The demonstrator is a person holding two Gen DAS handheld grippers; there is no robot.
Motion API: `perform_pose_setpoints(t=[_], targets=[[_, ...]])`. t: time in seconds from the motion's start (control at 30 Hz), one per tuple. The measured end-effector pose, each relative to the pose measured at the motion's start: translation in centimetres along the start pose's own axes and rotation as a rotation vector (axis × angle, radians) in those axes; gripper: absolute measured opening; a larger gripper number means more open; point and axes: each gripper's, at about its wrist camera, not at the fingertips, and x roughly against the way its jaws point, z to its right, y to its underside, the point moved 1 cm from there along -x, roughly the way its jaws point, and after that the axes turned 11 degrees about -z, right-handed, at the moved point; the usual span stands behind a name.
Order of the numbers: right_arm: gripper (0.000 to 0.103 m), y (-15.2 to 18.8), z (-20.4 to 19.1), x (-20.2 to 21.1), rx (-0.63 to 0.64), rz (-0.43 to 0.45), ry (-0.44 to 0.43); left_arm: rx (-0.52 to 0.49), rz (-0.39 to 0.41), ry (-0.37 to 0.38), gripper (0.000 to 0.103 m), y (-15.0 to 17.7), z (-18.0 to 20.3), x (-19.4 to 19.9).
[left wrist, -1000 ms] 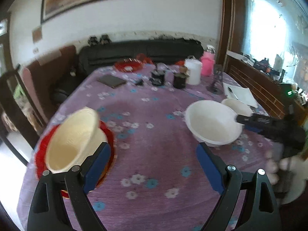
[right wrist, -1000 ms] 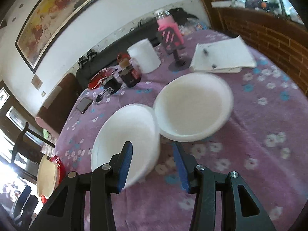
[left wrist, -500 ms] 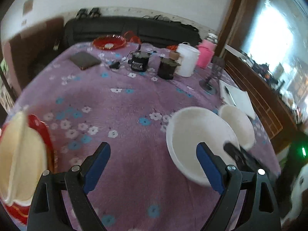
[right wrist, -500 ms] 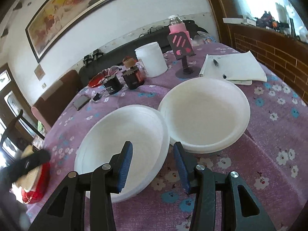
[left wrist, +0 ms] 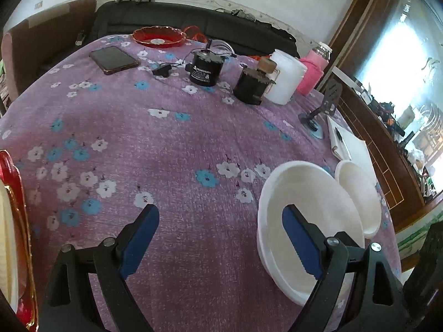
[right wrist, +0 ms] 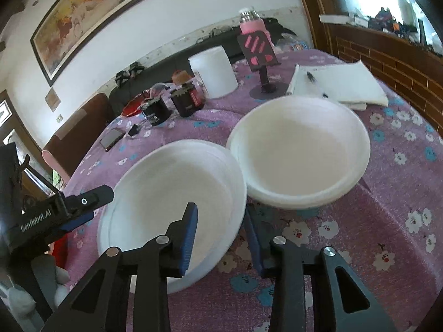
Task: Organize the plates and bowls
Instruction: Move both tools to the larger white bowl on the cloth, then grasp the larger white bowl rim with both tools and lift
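Two white bowls sit side by side on the purple flowered cloth: a near bowl and a far bowl. My right gripper straddles the near bowl's right rim, one finger inside and one outside under the rim. Its jaws are closing, with a gap still showing at the inner pad. My left gripper is open at the bowl's other side, its right finger over the rim and its left finger over bare cloth. A cream bowl rests on a red plate at the far left edge.
At the table's back are a phone, a red dish, two black jars, a white container and a pink bottle. A phone stand and a notepad with pen lie near the brick ledge on the right.
My left gripper swung away from the red plate and cream bowl, to the right and down, up to the near white bowl. My right jaws narrowed around that bowl's rim.
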Motion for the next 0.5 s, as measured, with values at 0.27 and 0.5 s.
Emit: perform_pose_setpoints(t=[0.27, 0.5], targets=[[0.024, 0.3, -0.6, -0.5, 0.021, -0.011, 0.02, -0.01, -0.039, 0.033, 0.086, 0.6, 0.0, -1.3], [0.021, 0.7, -1.7, -0.4, 0.069, -0.002, 0.01, -0.053, -0.008, -0.005, 0.08, 0.6, 0.4, -1.3]])
